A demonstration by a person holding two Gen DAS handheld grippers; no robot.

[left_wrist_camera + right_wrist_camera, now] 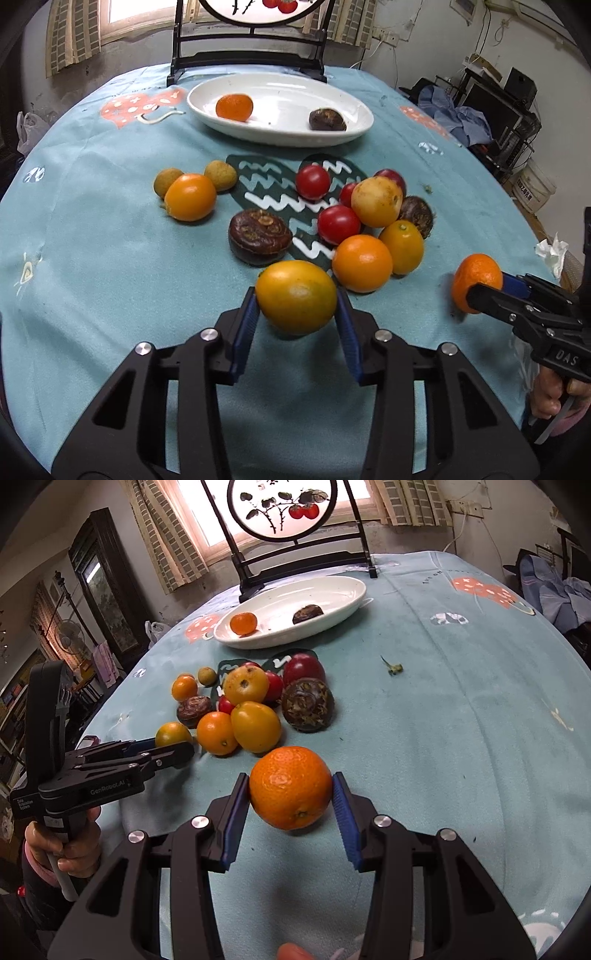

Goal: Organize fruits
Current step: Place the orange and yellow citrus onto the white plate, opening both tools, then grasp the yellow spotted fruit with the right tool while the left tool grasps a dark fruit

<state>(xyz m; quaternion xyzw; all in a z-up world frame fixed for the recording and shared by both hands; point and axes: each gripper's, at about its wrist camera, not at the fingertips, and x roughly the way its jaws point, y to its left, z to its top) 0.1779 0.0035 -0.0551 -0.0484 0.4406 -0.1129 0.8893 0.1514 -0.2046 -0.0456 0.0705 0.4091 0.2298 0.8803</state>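
Observation:
My left gripper (297, 310) is shut on a yellow-orange kumquat (295, 295), held just above the blue tablecloth; it also shows in the right wrist view (173, 734). My right gripper (291, 797) is shut on an orange tangerine (291, 787), seen at the right in the left wrist view (476, 280). A white oval plate (280, 134) at the back holds a tangerine (234, 107) and a dark water chestnut (327, 119). A pile of kumquats, red cherry tomatoes (312, 181) and water chestnuts (259, 236) lies mid-table.
A black-framed round screen (282, 509) stands behind the plate. Two brown longans (220, 175) and a kumquat (190, 197) lie left of the pile. A small green scrap (393, 668) lies on the cloth at right. A crumpled tissue (552, 253) sits at the table's right edge.

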